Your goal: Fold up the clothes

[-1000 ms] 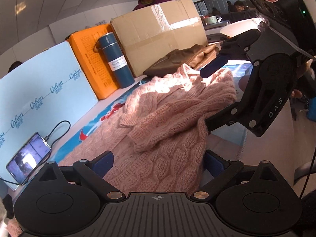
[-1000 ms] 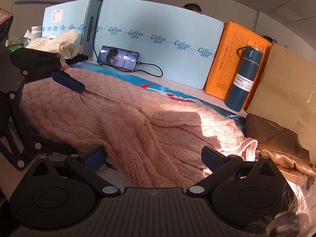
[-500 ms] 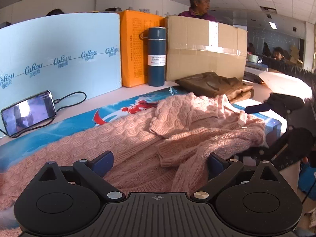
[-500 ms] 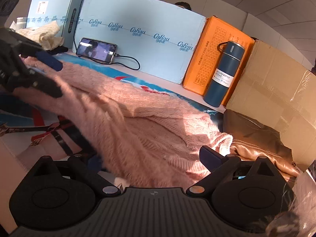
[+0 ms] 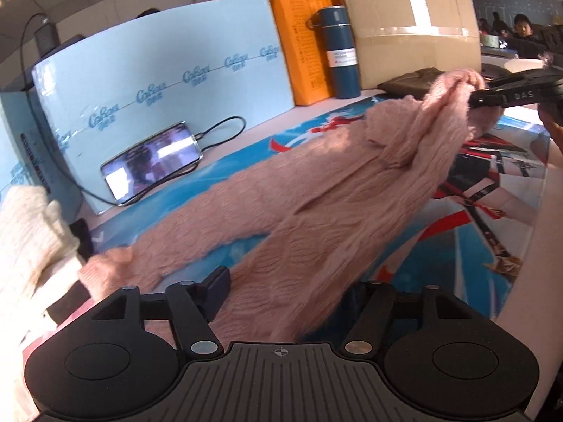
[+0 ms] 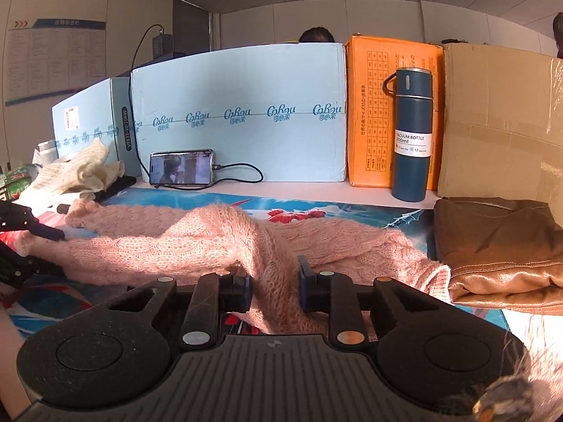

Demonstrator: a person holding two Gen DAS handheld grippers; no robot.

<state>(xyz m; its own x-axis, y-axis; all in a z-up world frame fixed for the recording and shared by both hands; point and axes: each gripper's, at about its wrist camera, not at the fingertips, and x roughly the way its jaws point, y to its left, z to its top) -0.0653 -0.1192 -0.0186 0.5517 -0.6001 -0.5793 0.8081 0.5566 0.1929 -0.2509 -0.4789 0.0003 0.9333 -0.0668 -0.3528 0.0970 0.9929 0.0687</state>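
A pink cable-knit sweater (image 5: 334, 190) is stretched in a long band across the printed mat (image 5: 492, 204). My left gripper (image 5: 292, 281) is shut on one end of the knit. My right gripper (image 6: 274, 277) is shut on the other end, a bunched fold between its blue pads. In the left wrist view the right gripper (image 5: 475, 96) is at the far right and holds the knit up off the mat. In the right wrist view the sweater (image 6: 197, 242) runs left to the left gripper (image 6: 45, 234) at the left edge.
Blue foam boards (image 6: 239, 112), an orange box (image 6: 373, 112), a blue vacuum bottle (image 6: 411, 133) and a cardboard box (image 6: 499, 119) line the back. A phone on a cable (image 6: 181, 167) leans there. A folded brown jacket (image 6: 499, 239) lies right, a cream knit (image 6: 70, 172) left.
Both grippers have closed on the sweater and moved apart. The heaped knit is now pulled out into a long band, with the right end raised.
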